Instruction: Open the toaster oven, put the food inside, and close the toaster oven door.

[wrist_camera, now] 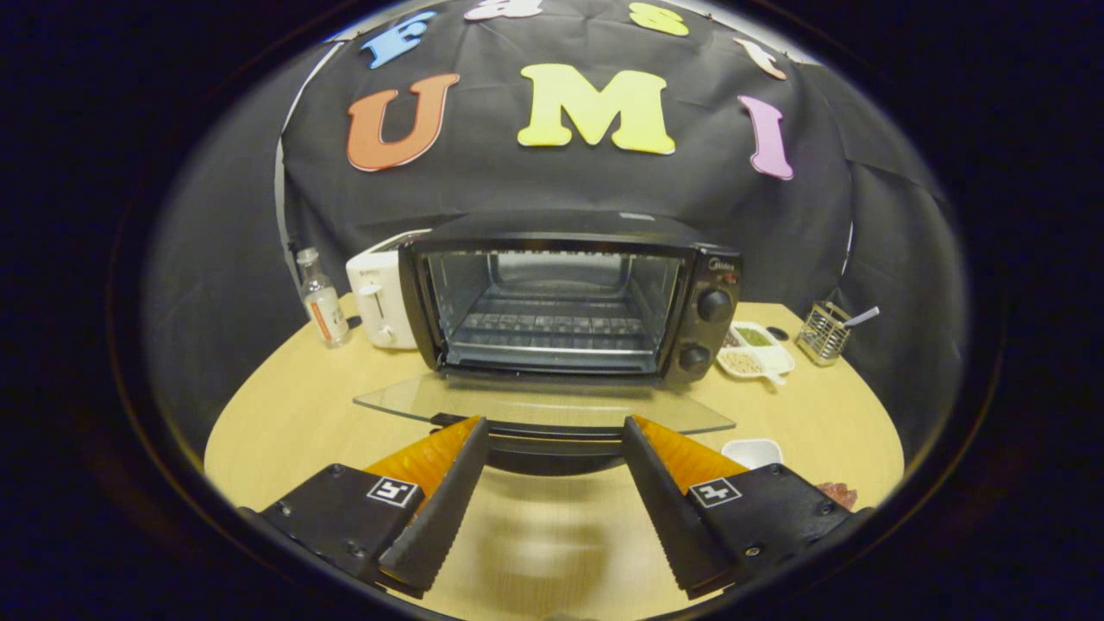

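A black toaster oven [707, 285] stands on the wooden table, its glass door [543, 404] swung fully down and lying flat toward me. Inside, the wire rack [552, 332] is bare. My gripper [552, 429] is open, fingers spread wide, with its tips just at the door's black handle [552, 440], which runs across between the fingertips without either pressing on it. Beside the right finger sits a small white dish [752, 450], and a reddish piece of food [838, 493] peeks out behind that finger.
A white toaster [379, 297] and a small glass bottle [323, 302] stand left of the oven. To its right lie a white divided snack tray [757, 349] and a wire utensil holder [824, 330]. Bare tabletop [285, 423] stretches to the left.
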Demonstrator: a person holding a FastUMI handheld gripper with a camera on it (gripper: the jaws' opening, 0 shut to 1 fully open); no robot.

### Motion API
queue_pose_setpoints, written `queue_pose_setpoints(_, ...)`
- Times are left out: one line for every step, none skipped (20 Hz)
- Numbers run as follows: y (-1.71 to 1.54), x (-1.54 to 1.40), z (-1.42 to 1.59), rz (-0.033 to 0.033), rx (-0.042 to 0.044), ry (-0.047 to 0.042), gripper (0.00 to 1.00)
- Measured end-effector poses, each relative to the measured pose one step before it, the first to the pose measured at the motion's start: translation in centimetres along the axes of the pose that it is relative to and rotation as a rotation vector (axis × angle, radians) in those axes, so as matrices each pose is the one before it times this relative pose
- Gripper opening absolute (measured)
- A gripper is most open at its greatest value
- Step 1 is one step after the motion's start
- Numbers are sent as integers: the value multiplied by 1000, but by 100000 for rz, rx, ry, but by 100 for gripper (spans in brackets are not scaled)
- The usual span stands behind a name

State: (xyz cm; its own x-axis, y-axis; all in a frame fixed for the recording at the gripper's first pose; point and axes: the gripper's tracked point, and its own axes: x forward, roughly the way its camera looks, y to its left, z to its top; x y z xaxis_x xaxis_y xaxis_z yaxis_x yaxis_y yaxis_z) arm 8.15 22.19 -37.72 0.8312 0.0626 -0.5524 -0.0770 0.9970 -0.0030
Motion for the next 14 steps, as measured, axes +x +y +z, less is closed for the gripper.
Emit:
queue_pose_setpoints(22,-77,-672,398,-1953,47,99)
queue_pose_setpoints(-11,57,-431,-181,-1672,-293,100)
queue_pose_setpoints(-47,64,-648,-309,-1597,-39,99)
queue_pose_setpoints(-28,86,-515,-173,-713,1043,99)
queue_pose_setpoints(45,108,-633,210,328,988,99)
queue_pose_setpoints(48,145,-331,469,1212,1085,100)
queue_pose_setpoints(33,41,-364,509,1322,788,100)
queue_pose_setpoints(86,39,-129,306,749,797,100)
queue_pose_setpoints(38,121,-354,225,397,1098,100)
queue_pose_setpoints(-25,224,-386,341,719,1576,100)
queue_pose_setpoints(-113,344,-565,501,1159,1852,99)
queue_pose_setpoints(-27,284,-387,858,768,1513,99)
queue_pose_setpoints(-143,652,-310,239,185,2152,100)
queue_pose_setpoints(-74,-118,-105,-234,214,789,100)
